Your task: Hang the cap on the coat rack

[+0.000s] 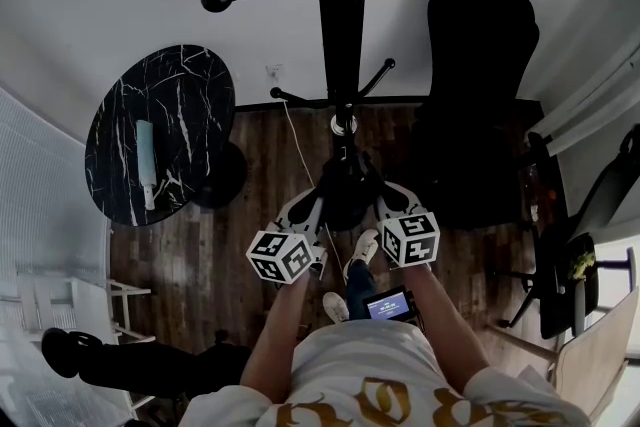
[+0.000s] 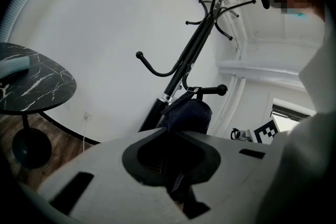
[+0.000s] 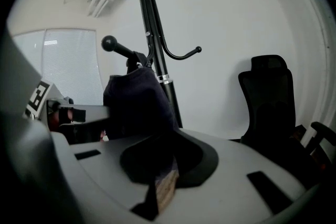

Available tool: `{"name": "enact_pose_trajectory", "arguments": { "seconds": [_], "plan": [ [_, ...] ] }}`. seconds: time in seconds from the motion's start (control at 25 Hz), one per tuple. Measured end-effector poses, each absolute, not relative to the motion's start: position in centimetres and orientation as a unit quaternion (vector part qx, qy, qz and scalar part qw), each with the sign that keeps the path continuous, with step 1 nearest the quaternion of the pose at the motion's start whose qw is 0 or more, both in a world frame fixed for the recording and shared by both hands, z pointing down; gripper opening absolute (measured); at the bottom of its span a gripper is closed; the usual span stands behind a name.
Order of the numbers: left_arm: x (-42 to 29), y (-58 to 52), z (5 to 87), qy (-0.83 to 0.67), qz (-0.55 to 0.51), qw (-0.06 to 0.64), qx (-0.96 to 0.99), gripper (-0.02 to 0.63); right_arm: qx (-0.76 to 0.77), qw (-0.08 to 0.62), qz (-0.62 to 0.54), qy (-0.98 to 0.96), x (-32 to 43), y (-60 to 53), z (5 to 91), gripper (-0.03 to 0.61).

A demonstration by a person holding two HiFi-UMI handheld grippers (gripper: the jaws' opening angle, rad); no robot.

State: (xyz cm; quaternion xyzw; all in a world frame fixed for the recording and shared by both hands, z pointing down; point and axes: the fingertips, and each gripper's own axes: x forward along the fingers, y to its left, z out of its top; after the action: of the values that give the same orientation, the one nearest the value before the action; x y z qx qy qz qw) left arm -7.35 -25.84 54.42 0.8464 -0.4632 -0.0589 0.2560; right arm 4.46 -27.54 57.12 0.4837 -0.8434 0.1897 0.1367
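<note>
Drooping dark navy cap, clamped by left tool, clamped by right tool

Dark navy cap, black coat rack, black white-veined table

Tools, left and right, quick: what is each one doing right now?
Left tool: closed on the dark navy fabric cap.
Right tool: closed on the same cap.
</note>
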Motion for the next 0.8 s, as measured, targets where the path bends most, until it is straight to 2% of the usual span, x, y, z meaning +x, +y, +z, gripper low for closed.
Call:
{"name": "enact_pose_trajectory", "arguments": {
  "seconds": [0.24,0.8],
  "plan": [
    [-7.5,-26.8,54.8,-0.466,-0.049,0.254,0.846,0.029,0.479,0.166,0.162,-0.846,4.2,-28.6,57.6,0.023],
    [-7.7,-28.5,55.3,-0.473,-0.045,0.26,0.841,0.029,0.485,0.175,0.14,-0.845,3.9,-30.5,57.9,0.023]
  ]
}}
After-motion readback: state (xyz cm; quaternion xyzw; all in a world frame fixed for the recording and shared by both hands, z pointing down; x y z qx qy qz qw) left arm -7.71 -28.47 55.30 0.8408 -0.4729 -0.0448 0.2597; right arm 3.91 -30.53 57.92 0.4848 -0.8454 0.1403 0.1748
